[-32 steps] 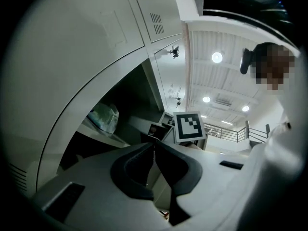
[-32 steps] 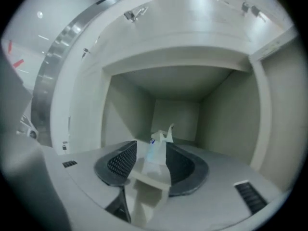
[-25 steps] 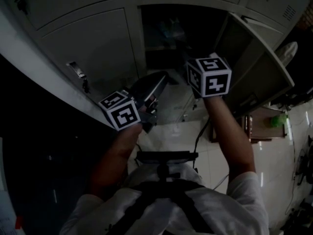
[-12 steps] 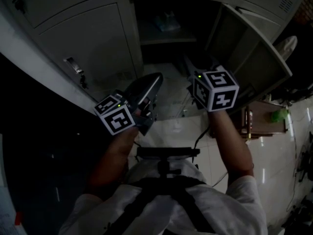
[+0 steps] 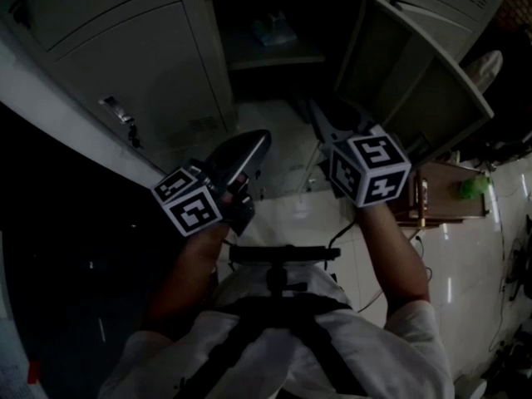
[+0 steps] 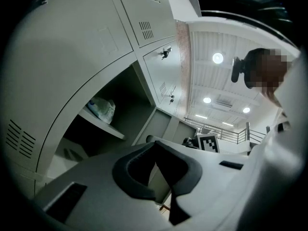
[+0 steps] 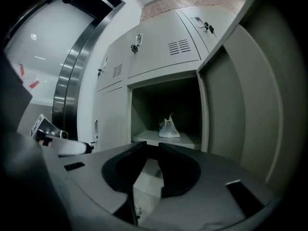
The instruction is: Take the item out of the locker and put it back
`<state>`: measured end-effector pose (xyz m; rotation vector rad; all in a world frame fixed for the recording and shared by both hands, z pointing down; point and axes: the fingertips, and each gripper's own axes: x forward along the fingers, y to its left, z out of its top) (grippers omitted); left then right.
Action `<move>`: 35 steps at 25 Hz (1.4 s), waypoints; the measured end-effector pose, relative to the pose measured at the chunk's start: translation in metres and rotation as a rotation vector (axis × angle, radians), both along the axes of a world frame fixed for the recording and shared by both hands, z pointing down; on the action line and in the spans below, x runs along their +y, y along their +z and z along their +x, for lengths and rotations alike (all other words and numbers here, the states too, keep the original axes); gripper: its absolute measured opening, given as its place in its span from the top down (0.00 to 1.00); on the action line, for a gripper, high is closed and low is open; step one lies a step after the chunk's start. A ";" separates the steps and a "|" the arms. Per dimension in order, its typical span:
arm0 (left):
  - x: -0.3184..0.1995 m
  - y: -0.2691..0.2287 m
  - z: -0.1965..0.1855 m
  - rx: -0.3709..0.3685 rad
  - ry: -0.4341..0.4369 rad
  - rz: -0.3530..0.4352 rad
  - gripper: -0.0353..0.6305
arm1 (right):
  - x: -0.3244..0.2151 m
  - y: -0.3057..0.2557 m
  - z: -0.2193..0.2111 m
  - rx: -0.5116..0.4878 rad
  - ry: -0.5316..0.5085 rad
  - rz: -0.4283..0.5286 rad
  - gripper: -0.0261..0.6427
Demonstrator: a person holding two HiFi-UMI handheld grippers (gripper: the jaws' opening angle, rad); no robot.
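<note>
The item, a small pale plastic bag (image 5: pixel 273 30), lies on the shelf (image 7: pixel 144 137) inside the open locker; it also shows in the left gripper view (image 6: pixel 102 109) and the right gripper view (image 7: pixel 168 128). The locker door (image 5: pixel 416 81) stands swung out to the right. My right gripper (image 5: pixel 316 108) points at the opening from well in front. Its jaws have just been closing, a narrow gap stays at the tips (image 7: pixel 152 146), and nothing is between them. My left gripper (image 5: pixel 259 140) hangs lower left, tips together (image 6: pixel 155 144), holding nothing.
Shut locker doors (image 5: pixel 133 65) fill the wall left of the opening, with more lockers above (image 7: pixel 168 47). A wooden stand (image 5: pixel 432 198) with a green thing (image 5: pixel 475 187) sits on the tiled floor at right. A dark steel-framed doorway (image 7: pixel 72 81) lies left of the lockers.
Both grippers have drawn back from the locker toward my body. The right jaws stand closer together than before. The bag has stayed on the shelf.
</note>
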<state>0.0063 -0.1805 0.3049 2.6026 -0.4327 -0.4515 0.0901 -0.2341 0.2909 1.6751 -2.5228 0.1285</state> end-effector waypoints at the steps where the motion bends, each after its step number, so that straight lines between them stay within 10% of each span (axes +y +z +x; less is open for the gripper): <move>1: 0.001 0.001 0.000 0.000 0.003 -0.003 0.96 | 0.002 0.001 0.001 -0.003 0.000 -0.001 0.86; 35: 0.029 0.045 -0.002 -0.018 0.062 -0.101 0.96 | 0.061 0.064 0.029 -0.137 0.039 -0.108 0.89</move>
